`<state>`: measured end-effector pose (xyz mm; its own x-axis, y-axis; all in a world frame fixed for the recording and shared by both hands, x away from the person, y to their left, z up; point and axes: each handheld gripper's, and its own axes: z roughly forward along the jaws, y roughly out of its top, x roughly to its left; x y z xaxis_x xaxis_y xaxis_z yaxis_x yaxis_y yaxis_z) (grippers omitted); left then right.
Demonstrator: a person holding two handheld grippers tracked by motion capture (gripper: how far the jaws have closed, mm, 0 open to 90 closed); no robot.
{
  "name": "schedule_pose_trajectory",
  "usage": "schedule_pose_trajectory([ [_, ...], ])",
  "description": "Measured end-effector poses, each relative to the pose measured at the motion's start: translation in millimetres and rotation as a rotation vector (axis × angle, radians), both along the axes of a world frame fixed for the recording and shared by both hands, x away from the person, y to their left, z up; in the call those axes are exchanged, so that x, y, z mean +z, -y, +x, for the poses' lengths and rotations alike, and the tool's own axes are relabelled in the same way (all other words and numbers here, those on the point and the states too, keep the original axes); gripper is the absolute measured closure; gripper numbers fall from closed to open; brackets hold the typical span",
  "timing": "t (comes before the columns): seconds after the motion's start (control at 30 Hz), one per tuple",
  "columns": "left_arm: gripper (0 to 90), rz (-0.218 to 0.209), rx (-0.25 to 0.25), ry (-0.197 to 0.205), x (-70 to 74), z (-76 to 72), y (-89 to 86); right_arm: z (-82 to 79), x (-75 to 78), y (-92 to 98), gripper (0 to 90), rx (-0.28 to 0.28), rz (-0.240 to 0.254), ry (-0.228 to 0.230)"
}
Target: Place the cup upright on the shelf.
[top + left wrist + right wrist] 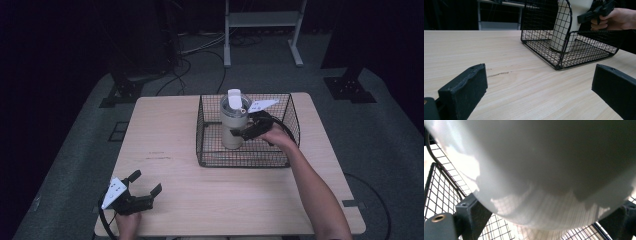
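High view: pale wood-grain rectangular table with black wire-mesh basket on its far right half. Standing upright inside basket, toward its left side, tall cream-white tumbler with white flip-up lid. Right gripper reaching into basket from the right, black jaws set on either side of tumbler's lower body, right hand behind it over basket's right part. Left gripper resting low at table's near left corner, well apart from basket, jaws spread wide with bare tabletop between them, left hand at table edge.

Left gripper view: two black padded jaws far apart at the bottom corners, holding nothing; basket ahead on table, tumbler seen through the mesh, right hand beside it.

Right gripper view: tumbler's smooth pale wall pressed close between both jaws, which touch its curved sides, closed around it; mesh of basket visible beneath and to the left.
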<state>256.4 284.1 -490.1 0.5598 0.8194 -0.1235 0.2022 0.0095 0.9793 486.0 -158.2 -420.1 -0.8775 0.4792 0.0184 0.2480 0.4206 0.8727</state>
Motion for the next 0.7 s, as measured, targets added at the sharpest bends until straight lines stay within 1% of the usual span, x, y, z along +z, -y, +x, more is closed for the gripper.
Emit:
schedule_pose_trajectory([
  [0.17,0.0,0.001,-0.002,0.003,0.1,-0.6,0.1,-2.7,1.3,0.8,9.2,-0.009,-0.006,-0.002],
  [0.27,0.0,0.0,-0.001,0.003,0.0,-0.6,0.0,-3.9,3.3,1.1,9.3,-0.011,-0.007,0.005],
  [0.4,0.0,0.002,-0.002,0.002,0.0,-0.5,0.3,-6.1,6.4,3.4,9.3,-0.014,-0.006,-0.003],
  [0.43,0.0,0.003,-0.002,0.002,0.1,-0.4,0.3,-6.8,7.1,4.1,9.3,-0.014,-0.009,0.002],
  [0.6,0.0,0.005,-0.001,0.0,0.0,-0.2,0.7,-11.0,14.1,8.5,9.3,-0.02,0.003,0.009],
  [0.7,0.0,0.008,-0.001,0.0,0.0,-0.3,1.0,-13.1,16.5,12.0,9.3,-0.026,-0.003,0.001],
])
